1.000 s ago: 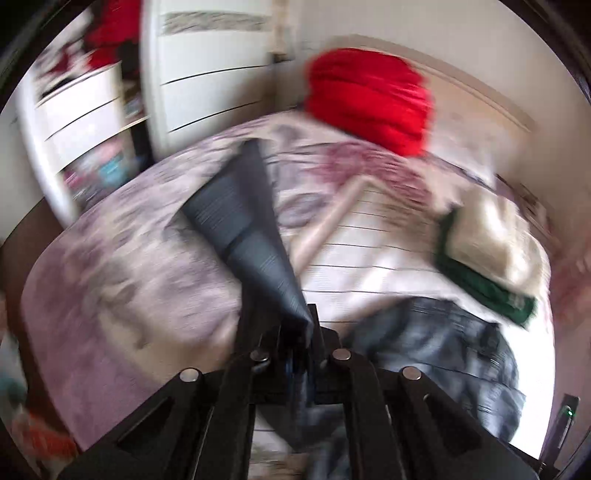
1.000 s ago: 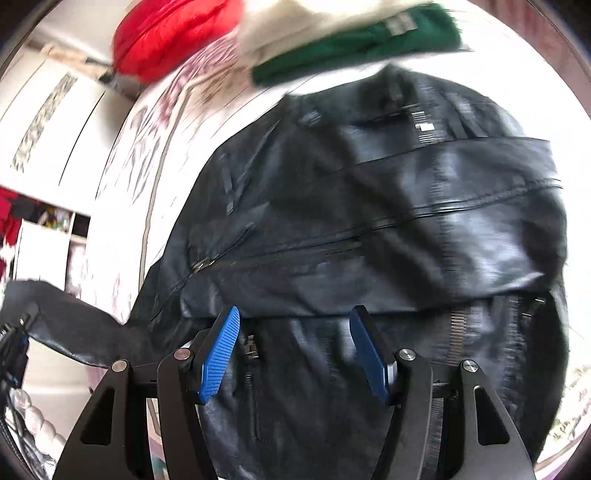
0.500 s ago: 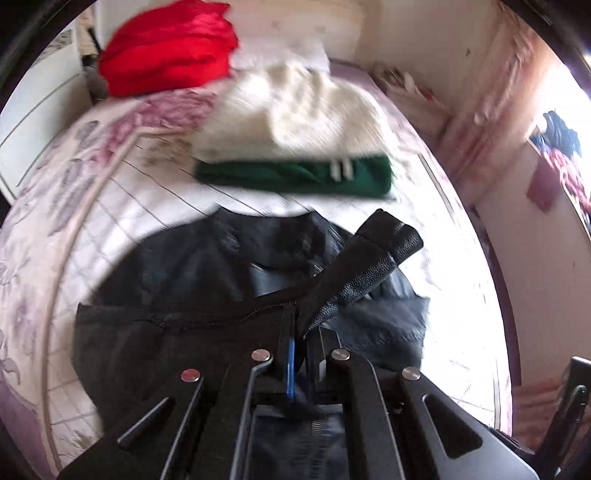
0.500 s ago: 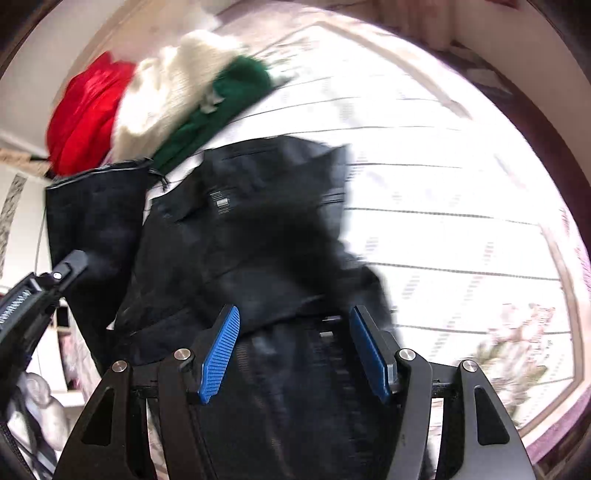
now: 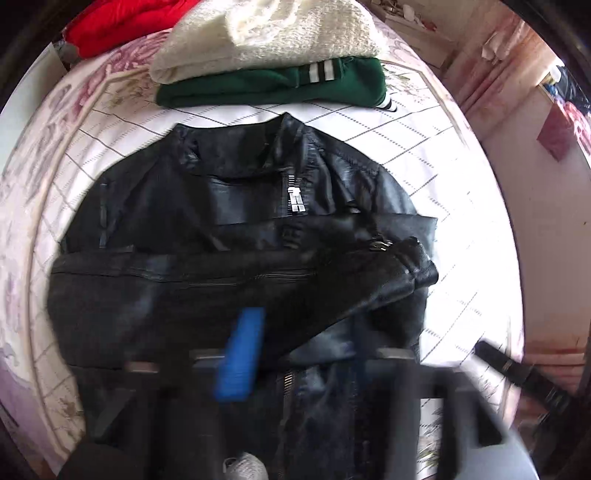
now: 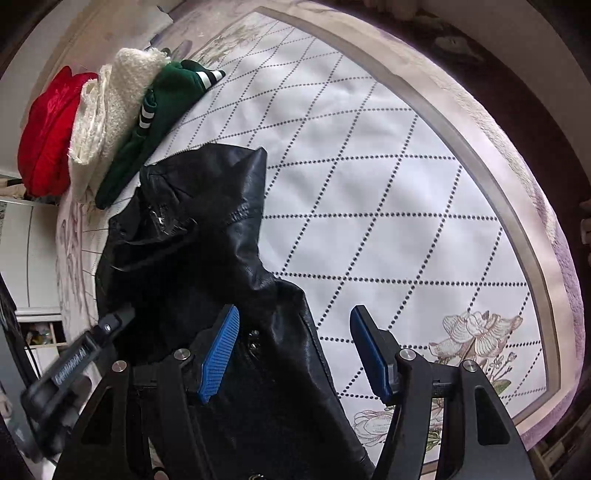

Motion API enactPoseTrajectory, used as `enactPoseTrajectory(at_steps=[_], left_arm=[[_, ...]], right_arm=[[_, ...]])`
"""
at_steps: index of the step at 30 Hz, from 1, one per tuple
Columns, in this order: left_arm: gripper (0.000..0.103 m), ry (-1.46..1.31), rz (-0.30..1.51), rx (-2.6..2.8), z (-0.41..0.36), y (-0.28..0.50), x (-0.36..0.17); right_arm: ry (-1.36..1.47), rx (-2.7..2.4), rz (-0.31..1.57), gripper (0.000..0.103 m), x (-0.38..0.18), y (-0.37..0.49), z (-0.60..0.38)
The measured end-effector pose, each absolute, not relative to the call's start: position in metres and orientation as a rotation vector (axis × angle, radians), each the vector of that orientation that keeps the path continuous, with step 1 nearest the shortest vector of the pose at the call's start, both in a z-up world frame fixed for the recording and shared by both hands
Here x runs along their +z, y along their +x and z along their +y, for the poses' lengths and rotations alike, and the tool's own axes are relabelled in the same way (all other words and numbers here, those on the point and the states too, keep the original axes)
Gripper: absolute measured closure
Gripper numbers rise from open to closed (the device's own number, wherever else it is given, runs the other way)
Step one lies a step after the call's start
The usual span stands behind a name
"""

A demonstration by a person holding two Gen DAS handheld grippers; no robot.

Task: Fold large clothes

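Left gripper (image 5: 295, 354) opening above black jacket (image 5: 207, 229).

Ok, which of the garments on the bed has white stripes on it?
The green garment, folded under the cream knit. The red one and the black leather jacket show none.

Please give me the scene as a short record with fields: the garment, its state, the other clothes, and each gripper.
garment: black leather jacket, flat on the bed cover
state: sleeve laid across the front
other clothes: green garment, cream knit, red garment beyond the collar
left gripper: jaws opening, nothing between them
right gripper: open, above the jacket edge
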State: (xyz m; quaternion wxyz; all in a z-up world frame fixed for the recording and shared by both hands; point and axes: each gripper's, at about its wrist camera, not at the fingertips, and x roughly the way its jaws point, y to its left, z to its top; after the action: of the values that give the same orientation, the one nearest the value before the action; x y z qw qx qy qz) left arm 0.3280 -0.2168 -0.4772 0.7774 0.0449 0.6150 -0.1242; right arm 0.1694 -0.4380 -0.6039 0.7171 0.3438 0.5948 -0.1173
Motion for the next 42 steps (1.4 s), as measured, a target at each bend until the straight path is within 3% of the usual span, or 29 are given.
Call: enactPoseTrajectory(at_steps=[1,9,13,18,19,20,24,28,30,36,38,42], left_arm=[[0.013,0.112,1.315,-0.254,-0.211,0.326,-0.470],[0.013,0.111,1.227,-0.034,-0.131,0.333,-0.438],[0.013,0.172,1.179,0.170,-0.073,0.332,-0.441],[0.013,0.155,1.248,0.361,-0.011,0.331,-0.467],[0.013,0.147,1.254,0.390,-0.002,0.331,-0.469],[0.013,0.138,1.260,0.412,0.005,0.330,-0.471],[0.013,0.097,1.254,0.462,0.028,0.329,-0.475],[0.013,0.051,1.250,0.450,0.031,0.341,-0.479],[0.013,0.053,1.265,0.439,0.025,0.352,-0.484],[0.010,0.154,1.376,0.433,0.011,0.392,-0.550],[0.011,0.179,1.374,0.428,0.010,0.397,-0.559],[0.011,0.223,1.375,0.408,0.008,0.400,-0.553]], right_arm=[[0.751,-0.256,1.330,0.038,-0.602,0.175,-0.439],[0.755,-0.122,1.366,0.036,-0.598,0.234,-0.419],[0.684,-0.018,1.445,0.036,-0.623,0.268,-0.382],[0.464,0.029,1.669,0.036,-0.683,0.293,-0.328],[0.410,0.007,1.653,0.044,-0.680,0.294,-0.321],[0.363,-0.006,1.616,0.070,-0.672,0.295,-0.315],[0.367,-0.015,1.440,0.088,-0.615,0.291,-0.309],[0.389,-0.095,1.239,0.090,-0.547,0.275,-0.329],[0.358,-0.139,1.209,0.090,-0.540,0.271,-0.340],[0.357,-0.187,1.429,0.089,-0.620,0.275,-0.355],[0.324,-0.187,1.500,0.080,-0.649,0.275,-0.355],[0.393,-0.179,1.553,0.077,-0.653,0.274,-0.364]])
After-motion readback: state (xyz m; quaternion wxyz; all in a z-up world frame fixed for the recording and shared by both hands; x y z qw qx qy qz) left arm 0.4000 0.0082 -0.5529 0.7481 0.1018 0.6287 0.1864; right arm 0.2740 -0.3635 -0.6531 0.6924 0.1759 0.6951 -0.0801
